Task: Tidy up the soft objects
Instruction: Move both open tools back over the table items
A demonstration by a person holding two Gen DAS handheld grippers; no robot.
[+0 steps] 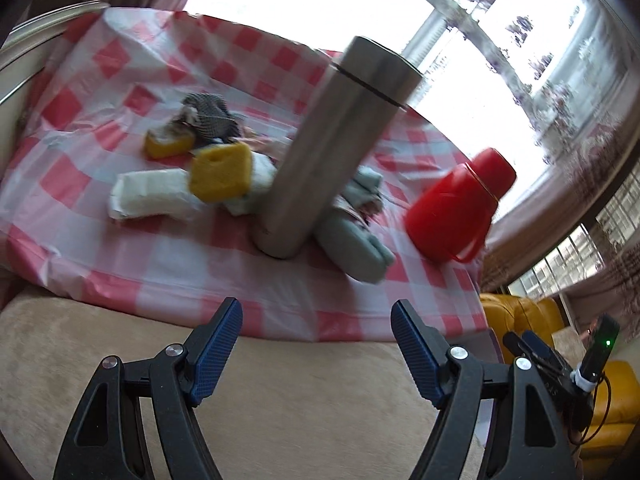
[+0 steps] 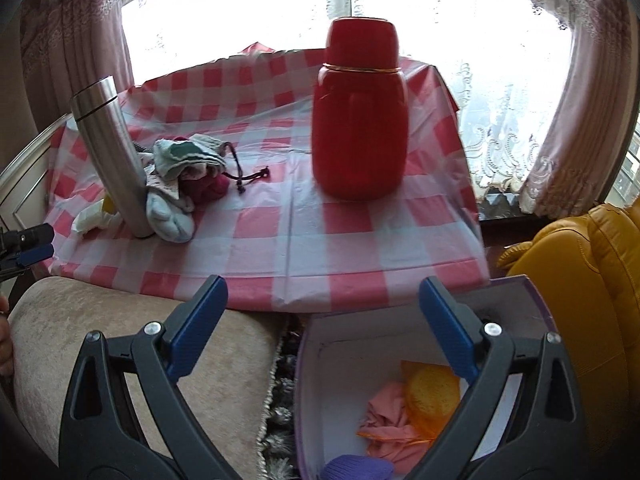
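In the left wrist view, the left gripper (image 1: 316, 346) hangs with its jaws spread and empty above a beige cushion (image 1: 280, 392), well short of the soft pile on the checked tablecloth (image 1: 80, 92): a yellow sponge (image 1: 220, 174), a white cloth roll (image 1: 150, 194) and a pale blue sock (image 1: 356, 252) lie around the foot of a steel flask (image 1: 332, 144), with a red jug (image 1: 460, 208) off to the right. In the right wrist view, the right gripper (image 2: 324, 322) is likewise wide open and holding nothing, poised over an open box (image 2: 316, 380) containing a pink cloth (image 2: 388, 420), an orange sponge (image 2: 432, 396) and a purple item (image 2: 358, 467), while the remaining socks (image 2: 176, 196) lie far ahead to the left beside the flask.
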